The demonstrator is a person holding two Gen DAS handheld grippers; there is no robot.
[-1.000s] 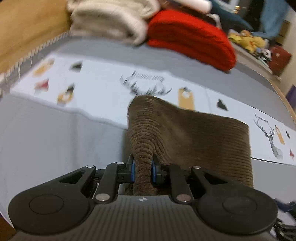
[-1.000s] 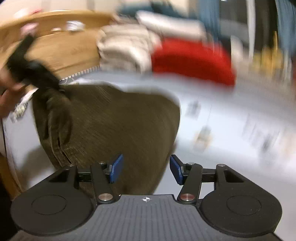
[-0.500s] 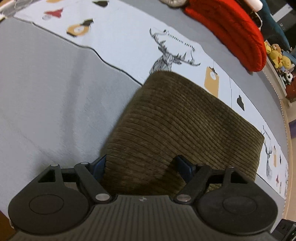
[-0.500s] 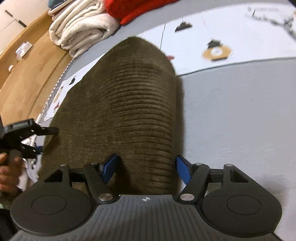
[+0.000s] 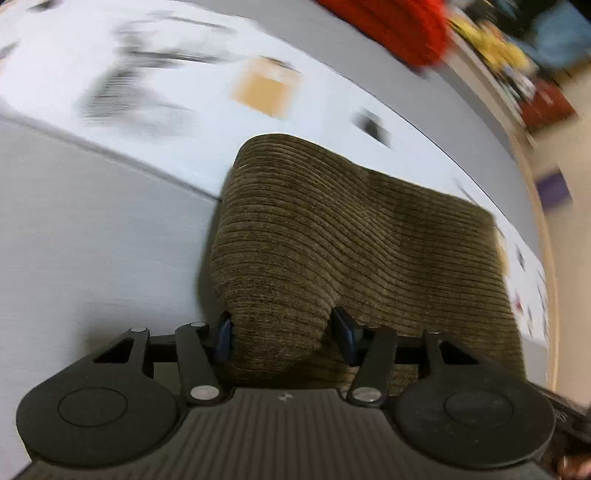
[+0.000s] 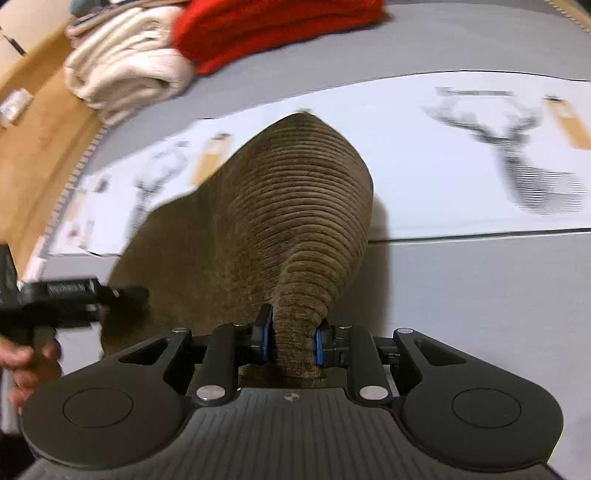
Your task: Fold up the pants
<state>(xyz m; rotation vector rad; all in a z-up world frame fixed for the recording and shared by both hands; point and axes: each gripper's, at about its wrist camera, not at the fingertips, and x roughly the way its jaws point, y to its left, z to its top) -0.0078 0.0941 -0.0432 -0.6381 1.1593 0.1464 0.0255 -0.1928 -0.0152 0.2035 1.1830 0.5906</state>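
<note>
The brown corduroy pants [image 5: 351,236] lie folded on the grey bed cover. In the left wrist view my left gripper [image 5: 284,332] has its jaws closing around a bunched hump of the near edge; both pads touch the cloth with a wide gap between them. In the right wrist view the pants [image 6: 280,206] rise in a ridge toward my right gripper [image 6: 290,341], which is shut on a pinched fold of the near edge. The left gripper [image 6: 74,291] shows at the left of that view, at the pants' left edge, held by a hand.
A white printed sheet with deer pictures [image 6: 480,147] lies across the grey bed cover [image 6: 480,295] under the pants. Folded cream blankets [image 6: 125,70] and a red blanket [image 6: 266,26] sit at the back. A wooden bed frame [image 6: 33,147] runs along the left.
Half a second ago both grippers were open around the pants' near edge. The right gripper has shut on a fold. The left jaws have narrowed onto the cloth and bunched it.
</note>
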